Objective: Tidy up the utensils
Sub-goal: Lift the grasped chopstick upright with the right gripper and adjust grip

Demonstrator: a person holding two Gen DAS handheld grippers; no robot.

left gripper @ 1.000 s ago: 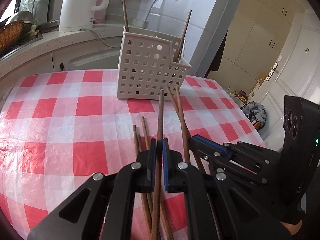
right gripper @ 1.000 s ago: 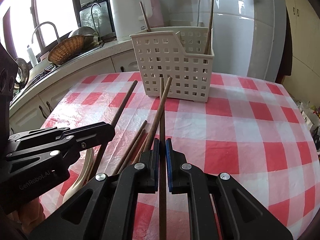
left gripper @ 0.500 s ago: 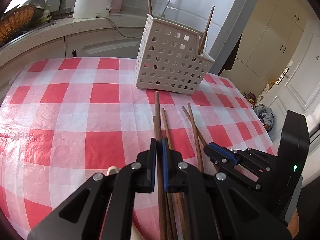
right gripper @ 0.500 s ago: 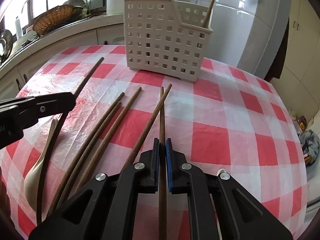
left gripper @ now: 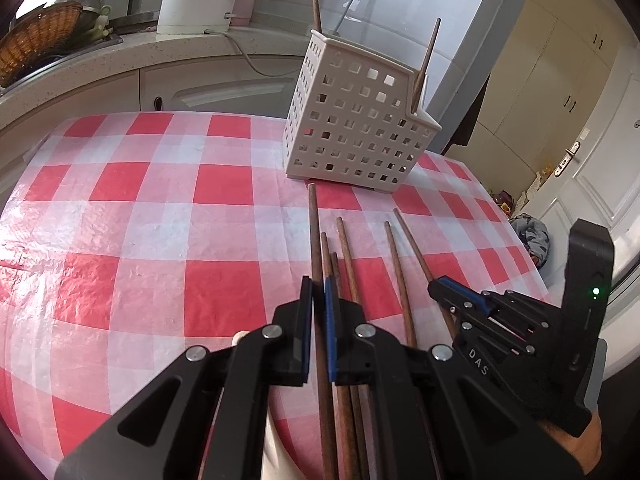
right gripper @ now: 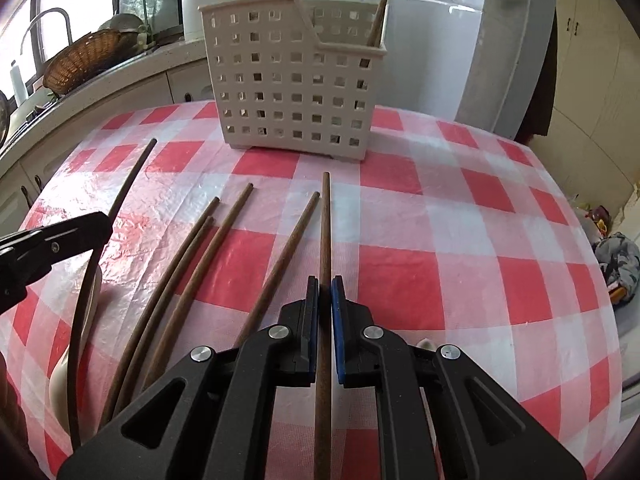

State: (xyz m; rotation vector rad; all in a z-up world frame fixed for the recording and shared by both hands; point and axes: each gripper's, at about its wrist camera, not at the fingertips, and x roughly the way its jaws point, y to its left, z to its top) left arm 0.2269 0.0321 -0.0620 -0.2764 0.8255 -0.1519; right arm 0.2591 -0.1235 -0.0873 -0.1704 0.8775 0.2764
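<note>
The checkered desk carries a white basket at its far side, two chopsticks already standing inside. In front of the basket, each claw, left and right, is clamped on one chopstick. Next: lift and tip them in. Both have sunk toward the loose chopsticks since earlier.

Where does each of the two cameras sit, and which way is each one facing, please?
Left wrist: on the left gripper, looking forward and down along its jaws, shut on a brown wooden chopstick, toward the white perforated plastic basket; the right gripper shows at right.
Right wrist: on the right gripper, jaws shut on another brown chopstick, facing the same basket; the left gripper shows at left.
Shared: basket, red-and-white checked tablecloth, loose chopsticks.
</note>
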